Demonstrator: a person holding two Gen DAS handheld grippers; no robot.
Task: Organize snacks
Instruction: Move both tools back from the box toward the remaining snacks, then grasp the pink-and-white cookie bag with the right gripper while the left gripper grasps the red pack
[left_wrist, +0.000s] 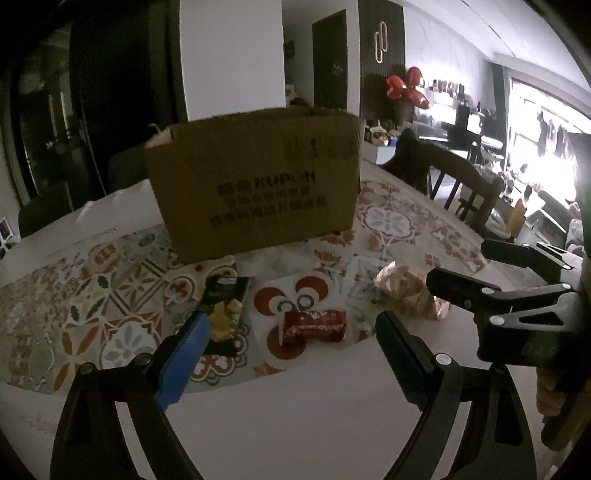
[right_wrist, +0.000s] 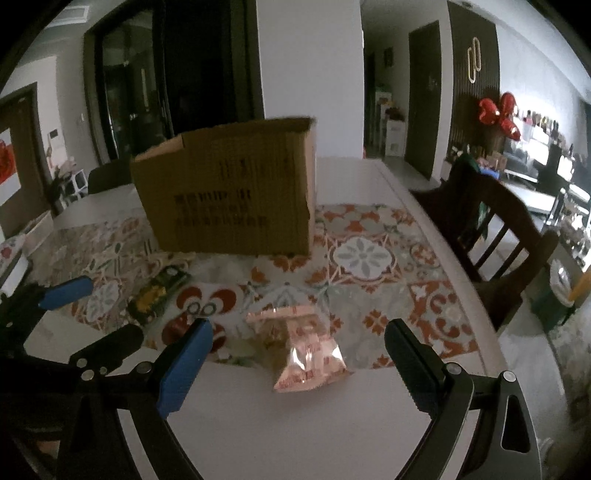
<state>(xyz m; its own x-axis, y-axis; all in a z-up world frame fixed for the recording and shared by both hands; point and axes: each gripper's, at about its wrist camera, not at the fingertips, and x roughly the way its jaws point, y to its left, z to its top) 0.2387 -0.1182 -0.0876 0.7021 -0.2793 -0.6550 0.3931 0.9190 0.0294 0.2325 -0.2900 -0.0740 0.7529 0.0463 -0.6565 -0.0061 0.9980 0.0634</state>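
An open cardboard box (left_wrist: 255, 177) stands on the patterned tablecloth (left_wrist: 92, 288); it also shows in the right wrist view (right_wrist: 229, 195). In front of it lie a red snack pack (left_wrist: 314, 326), a dark pack with yellow print (left_wrist: 223, 310) and a shiny pink snack bag (left_wrist: 410, 291). My left gripper (left_wrist: 291, 343) is open and empty, just short of the red pack. My right gripper (right_wrist: 299, 354) is open, its jaws either side of the pink bag (right_wrist: 306, 354), not touching it. The dark pack (right_wrist: 157, 295) lies to its left. The red pack is mostly hidden in the right wrist view.
A dark wooden chair (right_wrist: 491, 236) stands at the table's right edge. The white table (right_wrist: 295, 435) shows bare below the cloth. The right gripper shows at the right of the left wrist view (left_wrist: 491, 273), and the left gripper at the left of the right wrist view (right_wrist: 88, 314).
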